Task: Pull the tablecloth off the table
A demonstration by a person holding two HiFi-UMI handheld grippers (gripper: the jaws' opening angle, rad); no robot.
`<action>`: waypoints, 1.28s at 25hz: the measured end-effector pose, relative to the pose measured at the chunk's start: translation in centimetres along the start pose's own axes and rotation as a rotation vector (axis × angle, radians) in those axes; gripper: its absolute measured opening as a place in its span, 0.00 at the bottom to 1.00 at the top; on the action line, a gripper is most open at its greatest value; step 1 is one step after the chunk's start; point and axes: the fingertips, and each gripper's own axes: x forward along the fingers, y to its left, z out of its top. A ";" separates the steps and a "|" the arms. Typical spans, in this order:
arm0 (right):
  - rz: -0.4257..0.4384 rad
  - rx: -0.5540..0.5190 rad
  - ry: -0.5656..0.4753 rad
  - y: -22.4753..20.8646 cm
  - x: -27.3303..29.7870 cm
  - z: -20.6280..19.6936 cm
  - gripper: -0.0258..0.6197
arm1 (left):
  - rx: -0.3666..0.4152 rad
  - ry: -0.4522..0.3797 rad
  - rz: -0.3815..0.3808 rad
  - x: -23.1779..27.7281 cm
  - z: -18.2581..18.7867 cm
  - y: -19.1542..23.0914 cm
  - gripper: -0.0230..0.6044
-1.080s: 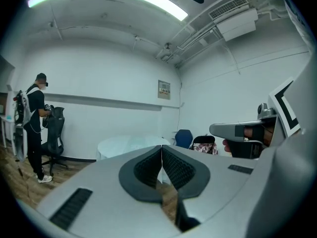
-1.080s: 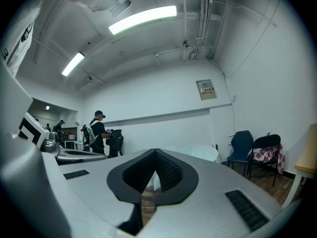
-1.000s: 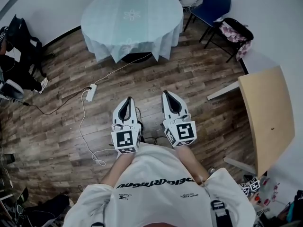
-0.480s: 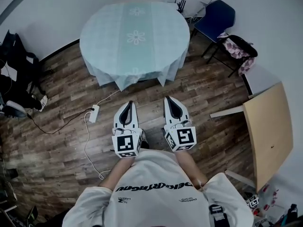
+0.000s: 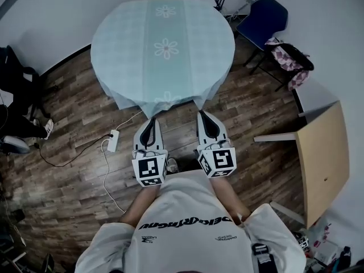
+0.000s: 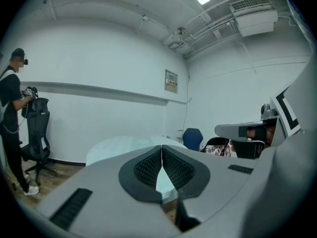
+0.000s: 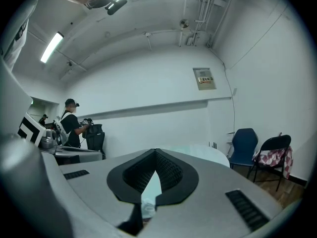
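The left gripper (image 5: 150, 120) has its jaws pressed together with nothing between them; the right gripper (image 5: 203, 115) is closed the same way and also empty; both are held out side by side in front of the person's white shirt (image 5: 187, 220), pointing towards the table. The tablecloth (image 5: 165, 44), pale blue-green with a darker centre strip of flower motifs, lies spread over the round table and hides it entirely; its hem hangs in folds on the near side. In the head view the two gripper tips sit just at that near hem, the left one below a hanging corner; whether either touches the cloth cannot be told. Beyond the table stand a blue chair (image 5: 260, 17) and a black chair (image 5: 287, 54) draped with flowered fabric; a light wooden tabletop (image 5: 321, 158) is at the right. A white power strip (image 5: 113, 140) with its cable lies on the wooden floor (image 5: 68, 169); another person (image 6: 10, 118) stands by the far wall at the left.
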 end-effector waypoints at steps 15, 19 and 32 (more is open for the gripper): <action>-0.006 0.045 0.050 -7.6 13.9 -0.4 0.08 | -0.016 0.035 0.026 14.5 0.7 4.4 0.06; 0.007 0.057 0.074 -10.1 18.4 -0.1 0.08 | -0.001 0.075 0.034 19.3 0.7 5.6 0.06; 0.016 0.105 0.239 -16.8 30.0 -4.9 0.21 | -0.070 0.243 0.086 32.1 -3.6 9.4 0.14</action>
